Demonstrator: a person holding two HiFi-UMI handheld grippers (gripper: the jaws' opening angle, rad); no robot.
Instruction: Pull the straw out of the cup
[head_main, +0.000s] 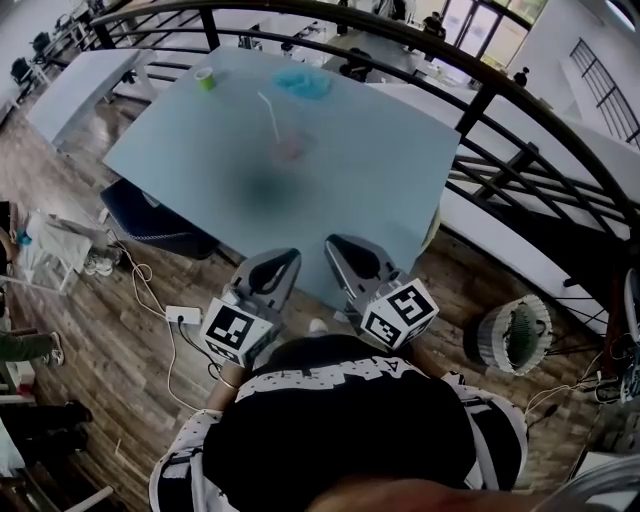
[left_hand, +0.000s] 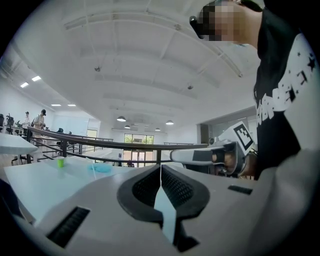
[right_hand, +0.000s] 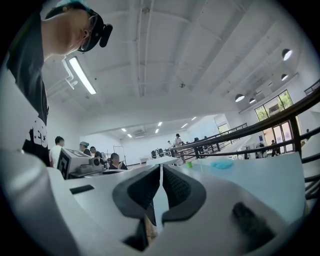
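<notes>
Pale blue table (head_main: 380, 170) fills the upper half of our head view, with a dark curved railing (head_main: 520, 100) around its far and right sides and wooden floor (head_main: 110, 270) below. The cup (head_main: 288, 148) stands on the table toward its far end, and the white straw (head_main: 269, 112) sits in it, leaning toward 11 o'clock. From the cup, a small green cup (head_main: 205, 78) lies at 10 o'clock and a crumpled blue object (head_main: 305, 82) at 12 o'clock, both apart from it. We hold the left gripper (head_main: 278, 262) and the right gripper (head_main: 348, 250) side by side at the table's near edge, at 6 o'clock from the cup and well apart from it. Each gripper's own view shows its jaws pressed together with nothing between them. A wicker basket (head_main: 513, 335) stands on the floor at 3 o'clock from the grippers.
</notes>
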